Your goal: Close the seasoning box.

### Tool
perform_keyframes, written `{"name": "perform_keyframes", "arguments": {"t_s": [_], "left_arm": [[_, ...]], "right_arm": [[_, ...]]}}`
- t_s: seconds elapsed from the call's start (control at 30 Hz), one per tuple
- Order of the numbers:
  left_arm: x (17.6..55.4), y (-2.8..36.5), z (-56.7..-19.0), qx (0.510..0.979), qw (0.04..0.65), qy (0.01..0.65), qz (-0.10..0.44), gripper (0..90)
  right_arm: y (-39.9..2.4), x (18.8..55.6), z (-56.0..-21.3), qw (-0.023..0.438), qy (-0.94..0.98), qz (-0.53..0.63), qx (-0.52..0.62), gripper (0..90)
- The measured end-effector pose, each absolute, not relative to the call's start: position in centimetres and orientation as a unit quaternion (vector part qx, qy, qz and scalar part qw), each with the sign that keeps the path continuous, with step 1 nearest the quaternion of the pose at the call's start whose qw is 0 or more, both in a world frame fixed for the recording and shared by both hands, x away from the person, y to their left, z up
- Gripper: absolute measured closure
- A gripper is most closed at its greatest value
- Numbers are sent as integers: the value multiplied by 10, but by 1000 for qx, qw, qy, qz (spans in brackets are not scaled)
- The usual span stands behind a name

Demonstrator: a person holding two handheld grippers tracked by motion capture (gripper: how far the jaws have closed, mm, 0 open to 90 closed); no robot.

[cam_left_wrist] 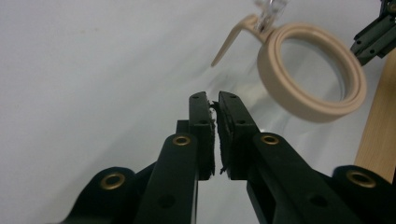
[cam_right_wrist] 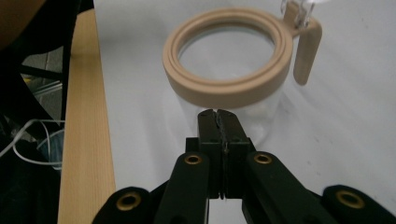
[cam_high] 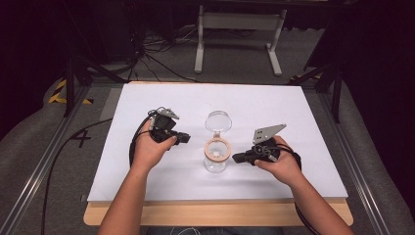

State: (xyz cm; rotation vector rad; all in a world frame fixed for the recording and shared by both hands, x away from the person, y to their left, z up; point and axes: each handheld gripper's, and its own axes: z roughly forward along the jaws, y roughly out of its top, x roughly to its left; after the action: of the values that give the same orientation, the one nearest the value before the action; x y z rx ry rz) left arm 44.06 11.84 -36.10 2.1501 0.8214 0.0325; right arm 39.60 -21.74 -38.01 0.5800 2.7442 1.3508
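White worktop (cam_high: 161,103) carries the clear jar (cam_high: 217,155) between my claws, its lid (cam_high: 218,120) swung open behind. My left claw (cam_left_wrist: 213,99) is nearly closed on nothing; my right claw (cam_right_wrist: 217,113) is pressed together, empty. I'd approach the tan rim (cam_right_wrist: 224,84) level, slowly.

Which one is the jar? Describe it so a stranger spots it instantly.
Find the white board on the table; the jar stands near its middle, between the two hand-held grippers. It is clear glass with a beige ring at its mouth, its round clear lid hinged open behind.
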Motion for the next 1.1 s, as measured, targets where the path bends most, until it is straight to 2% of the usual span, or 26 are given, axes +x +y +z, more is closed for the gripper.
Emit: {"name": "perform_keyframes", "arguments": {"t_s": [0.17, 0.3, 0.6, 1.1], "left_arm": [[448, 111, -351, 845, 425, 322, 24, 894], [457, 107, -344, 822, 469, 322, 18, 897], [472, 92, -341, 793, 515, 325, 4, 888], [472, 84, -337, 796, 525, 300, 11, 874]], "right_arm": [[-211, 393, -370, 25, 870, 455, 188, 898], [-206, 391, -364, 38, 860, 471, 194, 898], [-199, 393, -360, 39, 853, 485, 190, 897], [-198, 402, -360, 38, 832, 508, 219, 898]]}}
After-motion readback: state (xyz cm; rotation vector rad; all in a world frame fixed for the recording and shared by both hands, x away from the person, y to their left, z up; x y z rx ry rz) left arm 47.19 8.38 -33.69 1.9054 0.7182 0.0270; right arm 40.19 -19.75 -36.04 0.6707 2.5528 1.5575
